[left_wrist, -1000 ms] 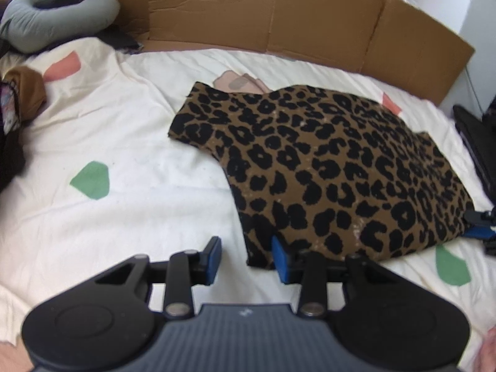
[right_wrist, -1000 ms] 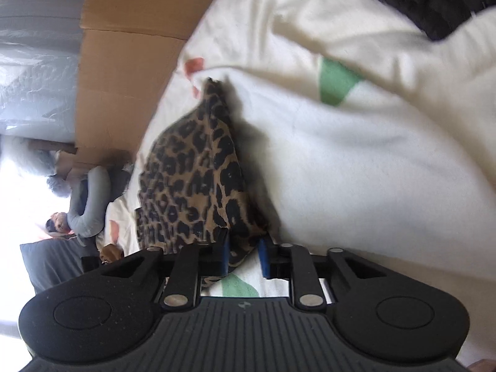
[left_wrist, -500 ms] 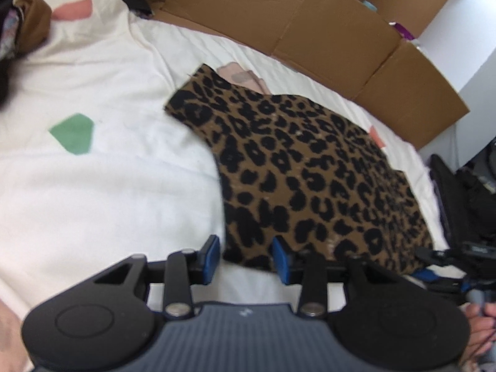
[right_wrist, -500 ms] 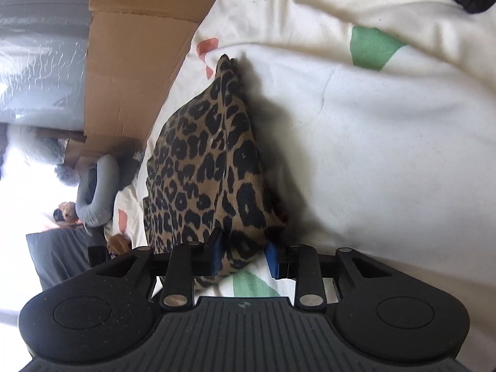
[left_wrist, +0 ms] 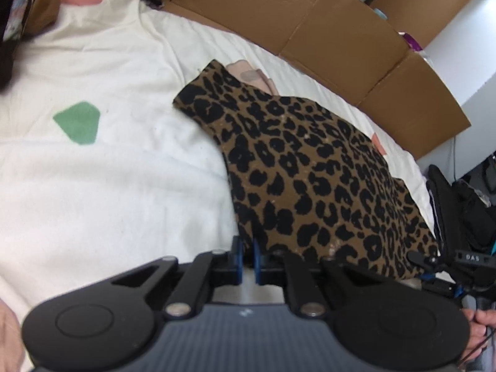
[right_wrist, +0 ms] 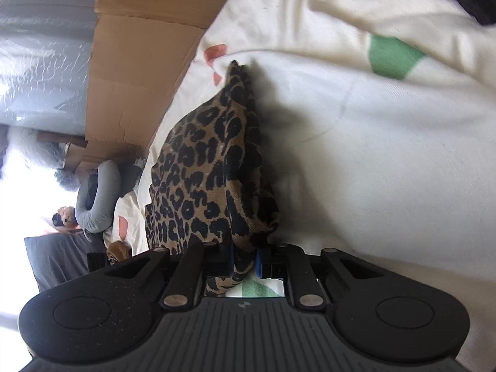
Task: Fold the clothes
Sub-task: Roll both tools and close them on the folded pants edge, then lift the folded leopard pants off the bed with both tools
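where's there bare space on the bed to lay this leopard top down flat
The widest bare patch of white bedspread lies left of the leopard top, running out past the green patch. Behind the top only a thin strip remains before the cardboard. Black bags crowd the right edge, and clothes pile in the far left corner.

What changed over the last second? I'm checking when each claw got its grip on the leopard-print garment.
The left claw went from open beside the near corner of the leopard-print garment to shut on it. The right claw narrowed and now pinches its own bunched corner. The garment's far end lies as before on the white bedspread, and the cardboard behind is unchanged.
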Tool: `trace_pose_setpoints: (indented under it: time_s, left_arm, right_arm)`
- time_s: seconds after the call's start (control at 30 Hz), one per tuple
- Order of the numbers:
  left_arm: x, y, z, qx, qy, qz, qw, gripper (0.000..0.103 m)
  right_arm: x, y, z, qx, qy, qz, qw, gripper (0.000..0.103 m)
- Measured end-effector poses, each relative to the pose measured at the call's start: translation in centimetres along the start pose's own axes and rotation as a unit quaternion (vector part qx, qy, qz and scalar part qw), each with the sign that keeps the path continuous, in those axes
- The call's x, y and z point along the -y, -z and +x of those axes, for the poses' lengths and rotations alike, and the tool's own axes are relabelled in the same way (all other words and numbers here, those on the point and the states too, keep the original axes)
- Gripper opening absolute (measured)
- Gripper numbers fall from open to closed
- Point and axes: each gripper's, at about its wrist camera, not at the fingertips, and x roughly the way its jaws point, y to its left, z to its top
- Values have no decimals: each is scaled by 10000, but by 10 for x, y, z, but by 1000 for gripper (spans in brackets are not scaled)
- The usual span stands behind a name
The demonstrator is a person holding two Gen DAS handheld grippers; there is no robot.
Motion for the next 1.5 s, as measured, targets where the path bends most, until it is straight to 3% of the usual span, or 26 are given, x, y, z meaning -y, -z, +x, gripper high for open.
trace_pose_setpoints:
  time_s: [0.43,1.0,1.5]
  left_arm:
    - [15,-6,-40,-126,-89,62,9999,4]
    - [24,40,-79,-918,-176,85,9956,4]
    - [68,55,-66,-1628,458,750,9827,4]
  right_arm:
    - [-15,5,-16,-371,-104,-273,9989,9]
    - [-22,35,-38,-987,280,-838,9912,8]
    - [-42,-2,-54,-478,588,-1304,9886,7]
